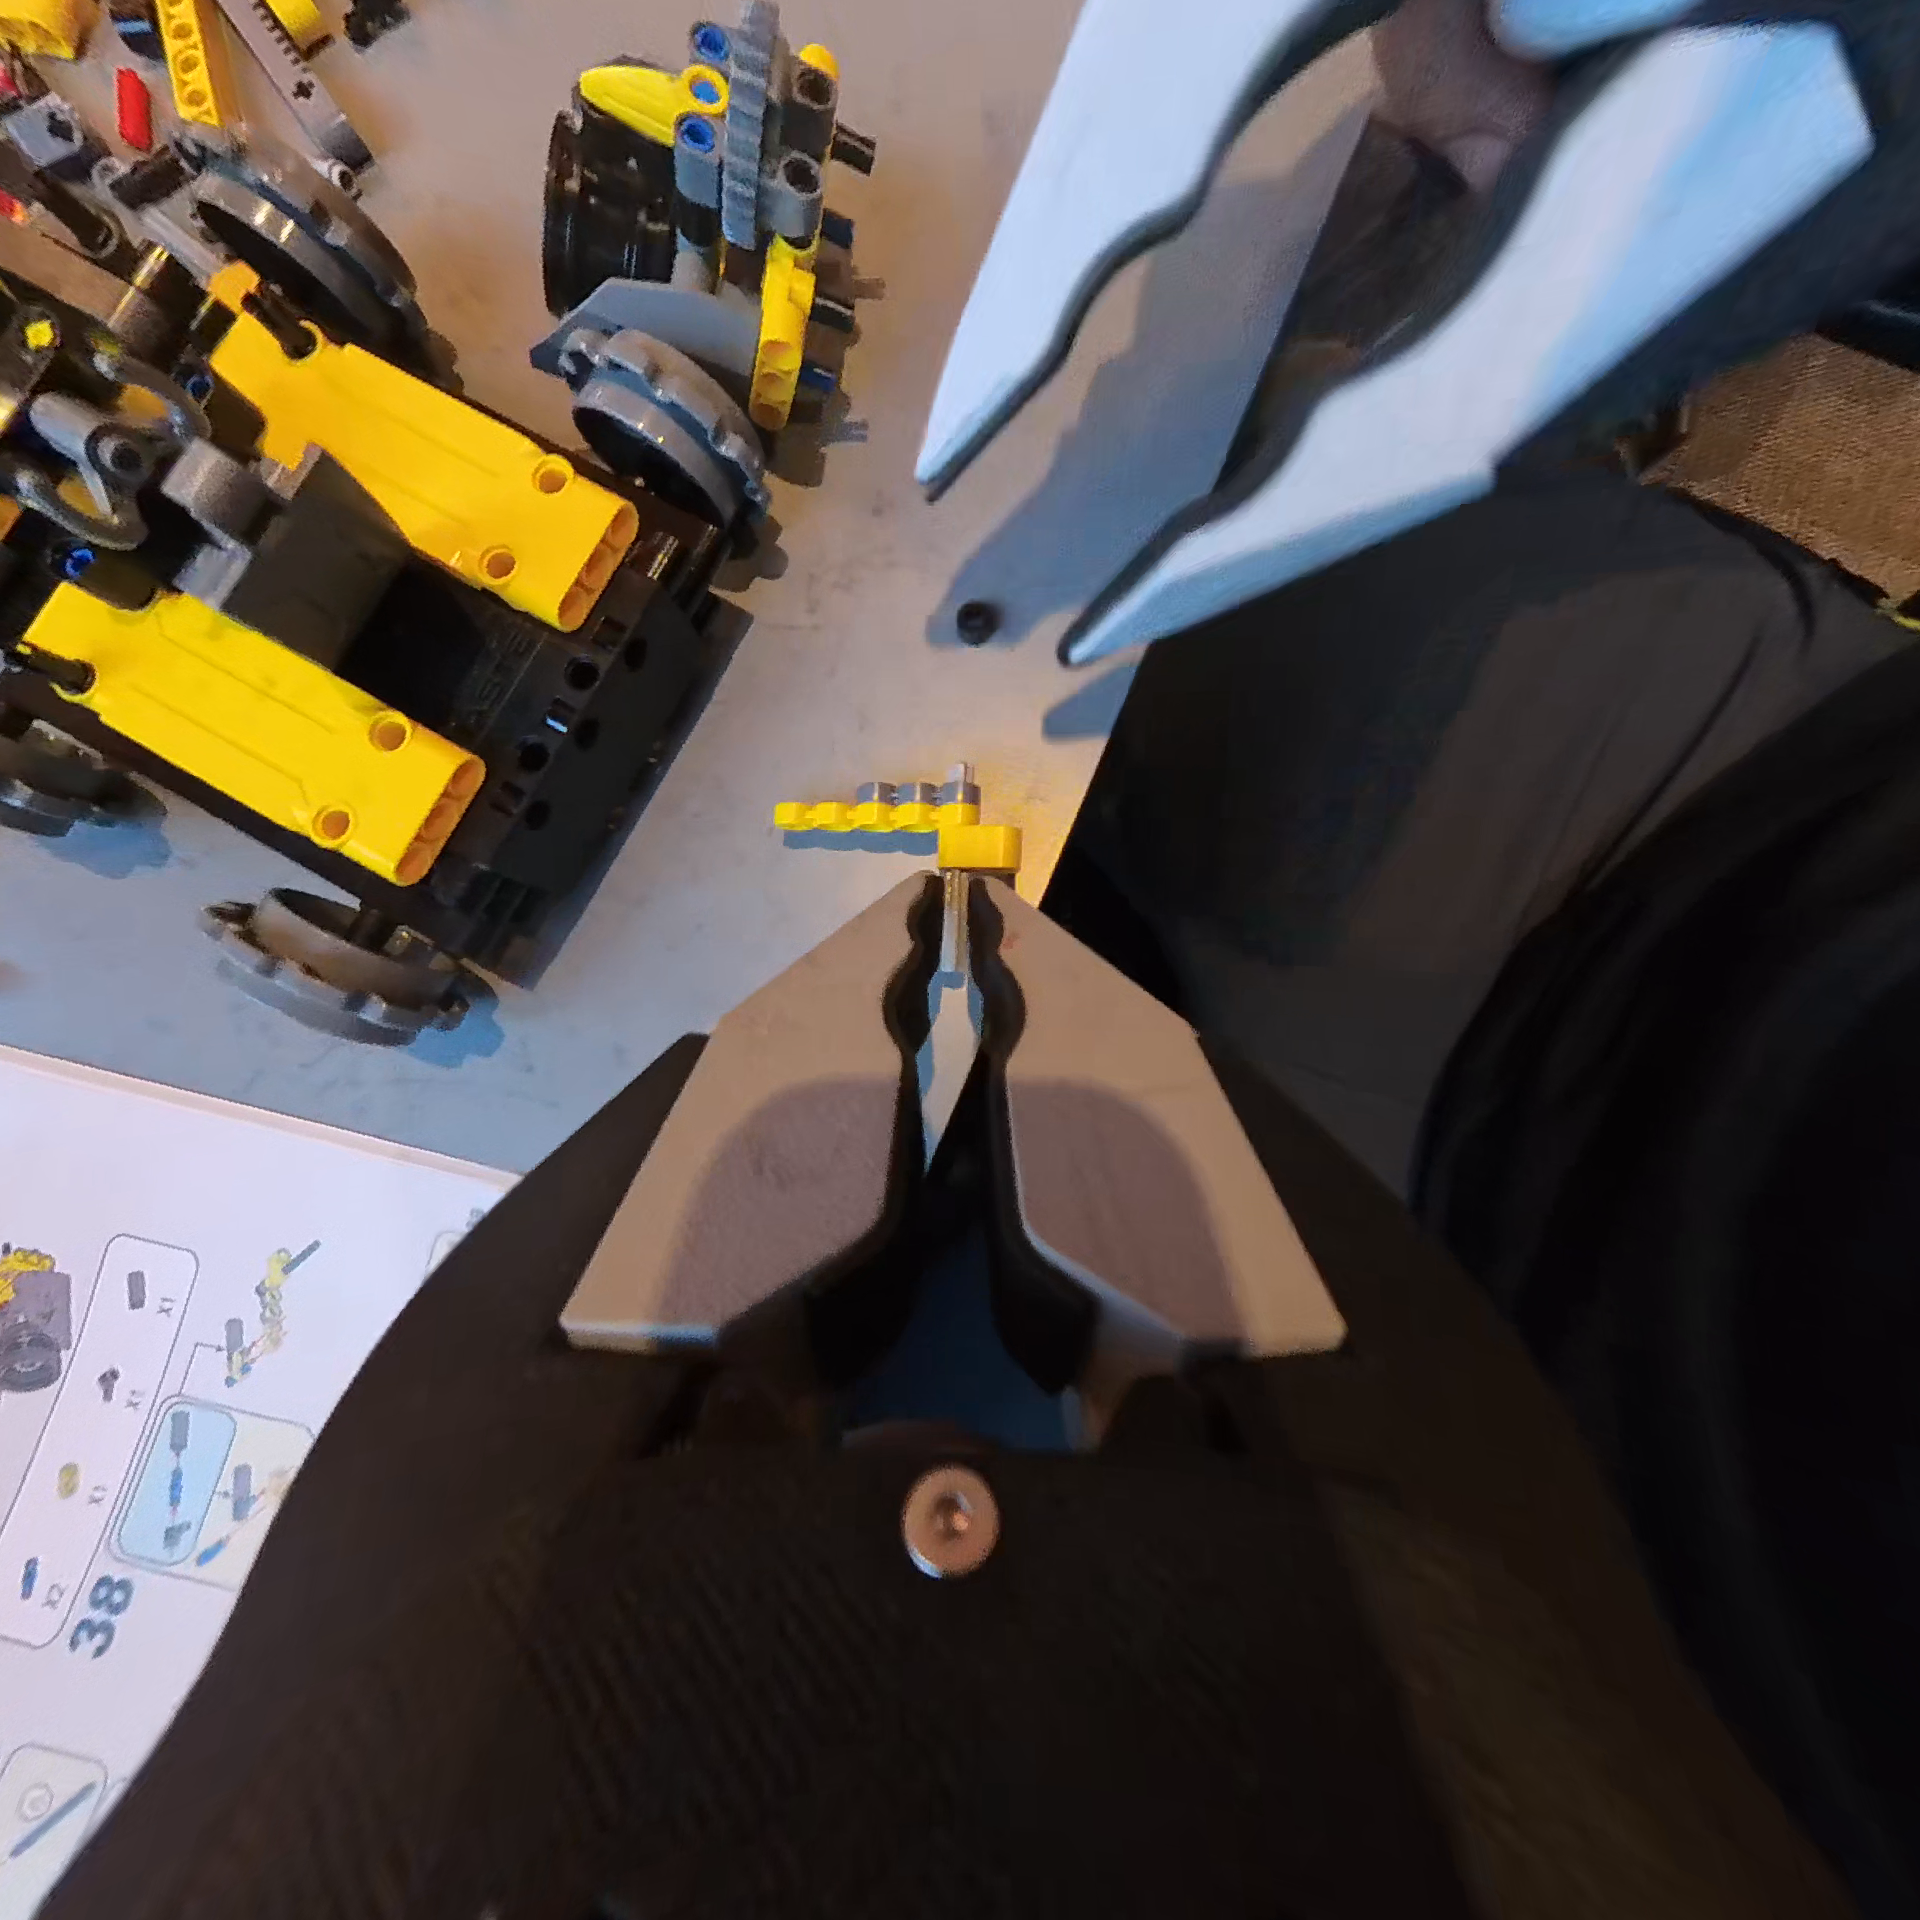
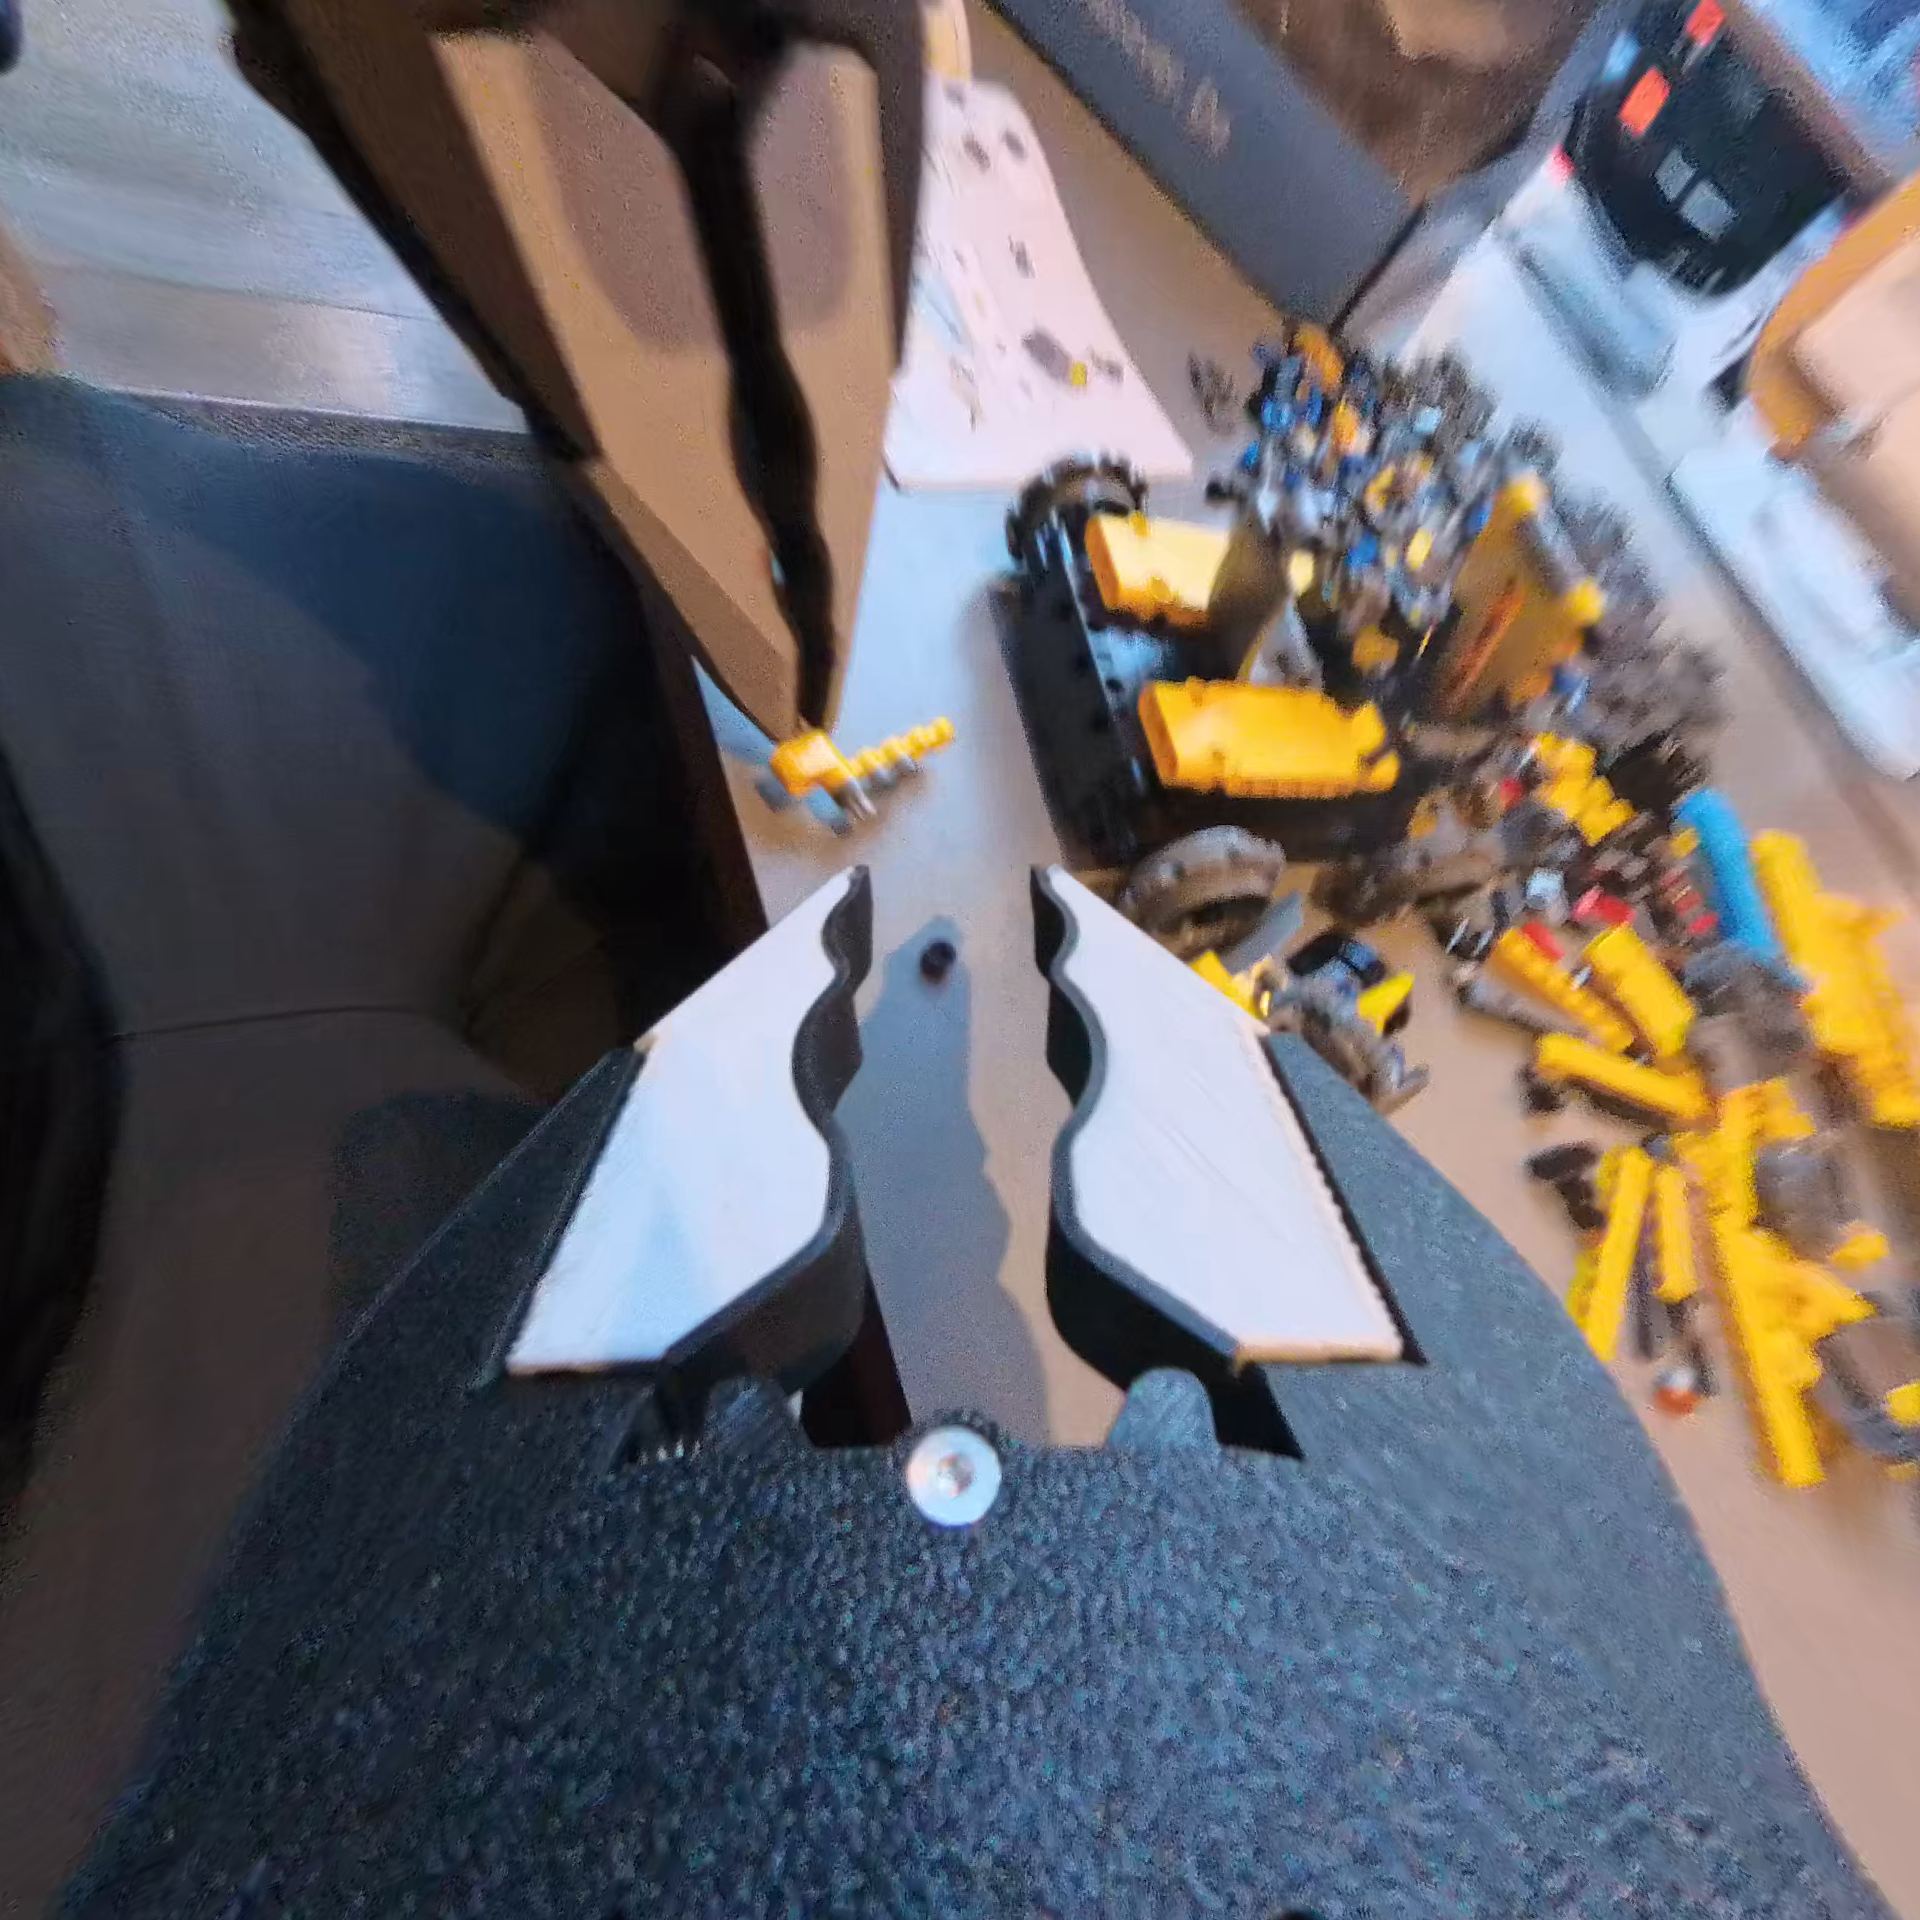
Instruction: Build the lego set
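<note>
Two grippers: left gripper [image 1: 956,894] clamps the axle [image 1: 956,925] of a small yellow subassembly [image 1: 899,819] at centre frame; right gripper [image 2: 951,883], jaws apart and empty, hovers over a black pin [image 2: 937,957]; the vehicle [image 1: 343,582], upper left, stands part-built.

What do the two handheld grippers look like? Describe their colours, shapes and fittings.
Both the left gripper and the right gripper have a textured black body with one silver screw, and two flat, pale grey, tapering fingers with wavy black inner edges. No cables show.

A small pin [image 1: 975,619] lies on the table [image 1: 831,665], right of the vehicle model [image 1: 343,623].
</note>
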The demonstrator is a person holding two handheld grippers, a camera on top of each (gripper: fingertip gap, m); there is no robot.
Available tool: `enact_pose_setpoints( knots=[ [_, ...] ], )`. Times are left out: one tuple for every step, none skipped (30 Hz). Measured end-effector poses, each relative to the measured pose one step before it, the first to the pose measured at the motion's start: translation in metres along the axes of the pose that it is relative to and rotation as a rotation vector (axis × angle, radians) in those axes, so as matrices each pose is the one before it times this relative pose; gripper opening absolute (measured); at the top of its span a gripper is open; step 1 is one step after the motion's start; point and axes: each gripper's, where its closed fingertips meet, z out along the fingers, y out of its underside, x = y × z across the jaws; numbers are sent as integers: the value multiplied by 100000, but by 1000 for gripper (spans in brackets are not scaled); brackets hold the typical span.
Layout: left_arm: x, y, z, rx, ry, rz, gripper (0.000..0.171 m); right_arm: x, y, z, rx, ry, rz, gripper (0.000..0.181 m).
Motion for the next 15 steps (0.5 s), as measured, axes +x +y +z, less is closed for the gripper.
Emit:
enact_pose_setpoints(
  knots=[
    [69, -162, -5, -616, 612, -104, 4, -421, -849, -6, 1486, 2538, -5759, 30],
    [14, -143, -14, -812, 458, -238, 4, -452, -583, 152, 224, 2448, -5843, 30],
    [45, -121, -25, -679, 736, -268, 4, -372, -330, 244, -856, 2801, -6234, 31],
    [94, -111, -38, -638, 1185, -711, 4, -248, -126, 274, -1441, 3398, -6587, 31],
    [81, -104, -43, -436, 1345, -1235, 4, -148, -61, 248, -1457, 3445, -6045, 31],
    [91, -36, -30, -654, 1481, -1349, 4, -127, -64, 236, -1176, 2630, -4686, 31],
    [64, -54, -50, -384, 1041, -1080, 4, -232, -48, 223, -1129, 1023, -3223, 30],
    [98, -78, -75, 38, 765, -693, 4, -296, -9, 219, -1168, -45, -2376, 29],
    [140, -58, -83, -32, 807, -577, 4, -121, 5, 176, -858, 843, -1903, 26],
    [142, -47, -90, 90, 612, -440, 4, 17, 12, 109, -636, 1457, -1505, 22],
    [27, -101, -99, 630, -367, -262, 4, -69, 10, 83, -443, 620, -1070, 17],
    [16, -64, -85, 532, -487, -222, 4, -135, -90, -6, 229, 20, -992, 12],
    [57, -13, -81, 351, -142, -277, 4, -31, -91, -45, 511, 678, -900, 12],
    [47, -93, -84, 1090, -371, -543, 4, -40, 50, -18, -60, 315, -220, 11],
    [108, -157, -80, 1665, -250, -763, 3, -67, 97, -13, -147, -196, 648, 9]
  ],
)
